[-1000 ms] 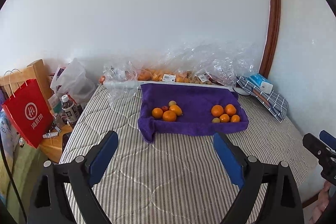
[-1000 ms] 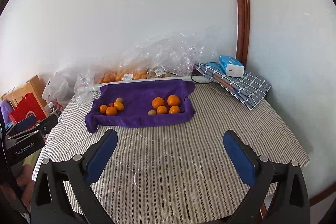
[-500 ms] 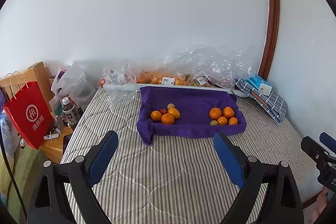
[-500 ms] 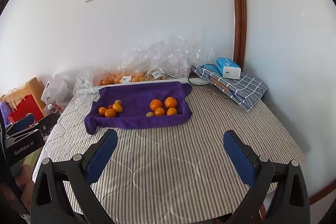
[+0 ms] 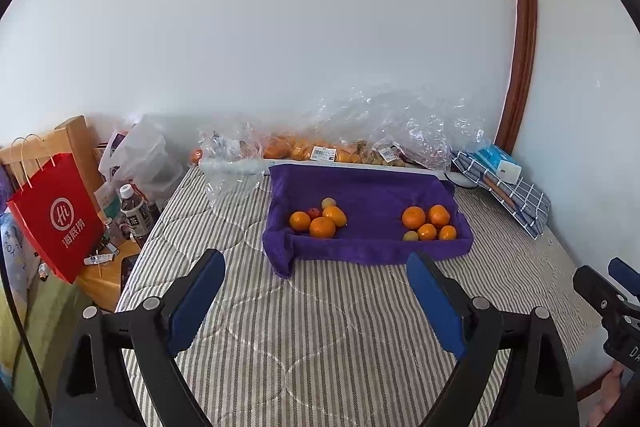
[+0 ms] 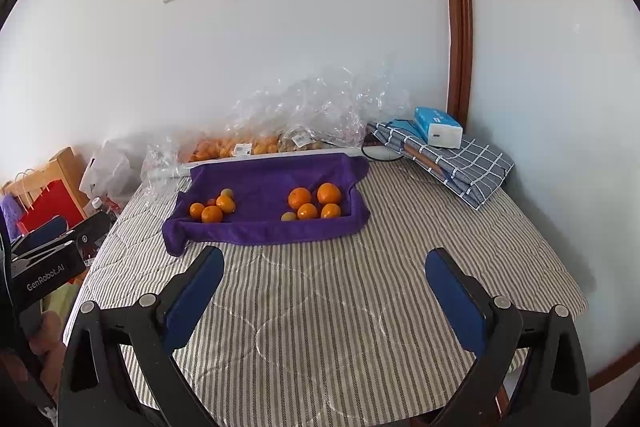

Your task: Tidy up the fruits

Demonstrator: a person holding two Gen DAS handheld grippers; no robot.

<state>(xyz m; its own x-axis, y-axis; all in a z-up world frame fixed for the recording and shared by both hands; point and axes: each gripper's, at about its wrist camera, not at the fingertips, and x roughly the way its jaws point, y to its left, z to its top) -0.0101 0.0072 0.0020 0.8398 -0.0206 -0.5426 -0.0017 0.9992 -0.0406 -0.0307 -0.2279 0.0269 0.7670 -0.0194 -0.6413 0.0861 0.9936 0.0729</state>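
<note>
Your left gripper and right gripper both hover with blue-padded jaws spread wide apart, nothing between them, above the grey-striped quilted mattress. At 12 o'clock from each lies the purple terry towel. It carries two separate clusters of round orange fruits, one at 11 o'clock, the other at 1 o'clock. Beyond them, crumpled clear plastic bags rest against the wall.
</note>
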